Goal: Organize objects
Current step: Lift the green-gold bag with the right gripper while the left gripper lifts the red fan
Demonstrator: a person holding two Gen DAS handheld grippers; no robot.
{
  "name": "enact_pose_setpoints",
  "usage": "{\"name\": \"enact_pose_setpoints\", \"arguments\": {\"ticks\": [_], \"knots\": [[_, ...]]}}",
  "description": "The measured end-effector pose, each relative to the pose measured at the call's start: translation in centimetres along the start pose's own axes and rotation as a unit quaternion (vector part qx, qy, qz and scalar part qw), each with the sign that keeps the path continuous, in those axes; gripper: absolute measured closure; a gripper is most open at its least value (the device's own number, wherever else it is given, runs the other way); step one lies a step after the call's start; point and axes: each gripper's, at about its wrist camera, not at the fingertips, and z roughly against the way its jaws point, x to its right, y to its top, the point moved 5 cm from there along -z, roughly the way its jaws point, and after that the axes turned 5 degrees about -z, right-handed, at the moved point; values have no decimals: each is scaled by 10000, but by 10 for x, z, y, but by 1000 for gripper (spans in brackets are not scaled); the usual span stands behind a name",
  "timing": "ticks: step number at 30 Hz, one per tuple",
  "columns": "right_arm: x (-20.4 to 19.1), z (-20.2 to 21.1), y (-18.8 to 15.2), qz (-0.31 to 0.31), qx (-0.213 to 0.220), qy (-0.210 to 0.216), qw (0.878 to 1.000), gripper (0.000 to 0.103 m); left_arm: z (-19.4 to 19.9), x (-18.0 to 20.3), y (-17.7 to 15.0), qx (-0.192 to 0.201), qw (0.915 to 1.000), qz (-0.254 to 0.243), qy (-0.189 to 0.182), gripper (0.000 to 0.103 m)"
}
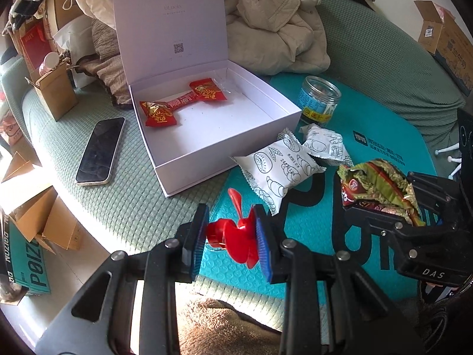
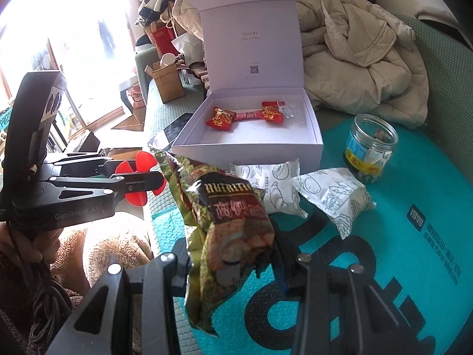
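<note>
My left gripper (image 1: 230, 236) is shut on a red plastic piece with fan-like blades (image 1: 239, 233), held above the teal mat (image 1: 384, 136). To its right, my right gripper (image 1: 381, 207) is shut on a crumpled green and brown snack packet (image 1: 375, 183). In the right wrist view the snack packet (image 2: 233, 224) stands up between my right gripper's (image 2: 233, 254) jaws. The left gripper (image 2: 147, 182) shows at the left with the red piece (image 2: 139, 162). An open white box (image 1: 189, 177) holds red candy packets (image 1: 159, 114). Two white pastry packets (image 1: 278, 171) lie on the mat beside it.
A clear jar with a blue and yellow label (image 1: 319, 100) stands right of the box. A phone (image 1: 100, 151) lies to the box's left. A beige jacket (image 1: 275, 29) is heaped behind, with cardboard boxes (image 1: 53, 97) at the left. A hand (image 2: 38, 245) holds the left gripper.
</note>
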Motion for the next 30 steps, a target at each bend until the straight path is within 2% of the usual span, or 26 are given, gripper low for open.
{"name": "enact_pose_setpoints", "arguments": {"ticks": [13, 19, 30], "knots": [[-37, -2, 25, 483, 122, 347, 9982, 62, 27, -33, 1, 123, 9989, 324, 313, 74], [-48, -3, 42, 710, 181, 353, 9967, 62, 36, -45, 6, 140, 9981, 371, 481, 74], [-57, -6, 75, 1022, 343, 321, 9937, 62, 44, -59, 28, 237, 9974, 364, 568, 74]]}}
